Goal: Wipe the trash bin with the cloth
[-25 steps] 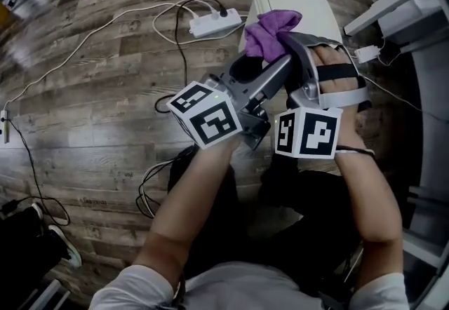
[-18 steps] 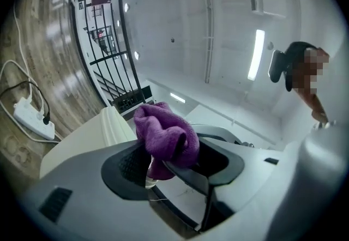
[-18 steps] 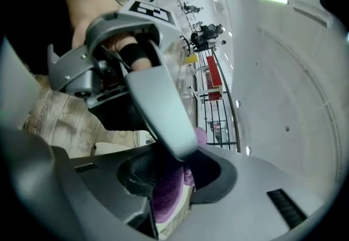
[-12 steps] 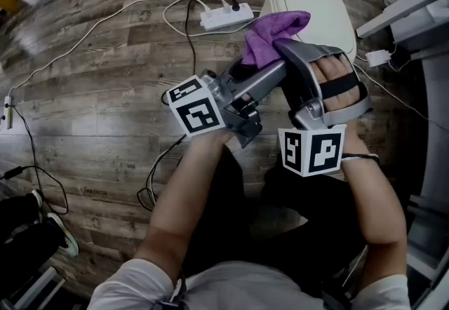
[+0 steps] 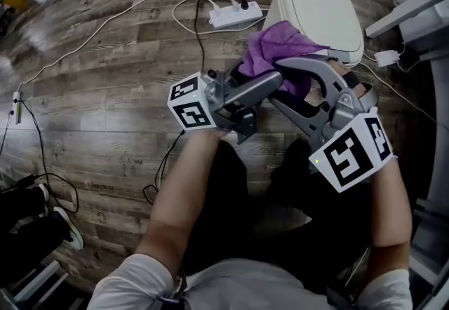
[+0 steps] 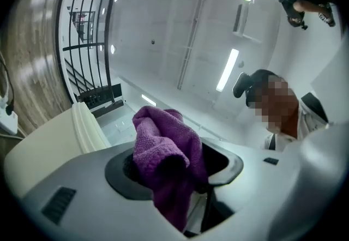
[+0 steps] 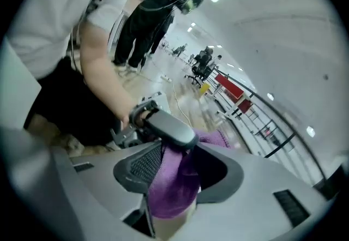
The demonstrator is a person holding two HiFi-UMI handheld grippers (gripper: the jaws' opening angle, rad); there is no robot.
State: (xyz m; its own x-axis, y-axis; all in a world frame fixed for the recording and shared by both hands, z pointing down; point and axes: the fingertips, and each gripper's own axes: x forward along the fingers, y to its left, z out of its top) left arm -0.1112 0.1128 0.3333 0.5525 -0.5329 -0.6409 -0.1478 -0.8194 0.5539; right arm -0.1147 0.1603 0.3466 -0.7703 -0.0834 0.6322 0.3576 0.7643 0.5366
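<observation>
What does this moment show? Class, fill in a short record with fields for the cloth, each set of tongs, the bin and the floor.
Cloth: purple, bunched, held up at the bin's near edge; contact with the bin cannot be told
Left tongs: closed on the cloth
Right tongs: jaws have just been opening; wide apart, with the cloth between them but not gripped
Trash bin: white, standing on the floor
Floor: wood planks, with a white power strip beside the bin
</observation>
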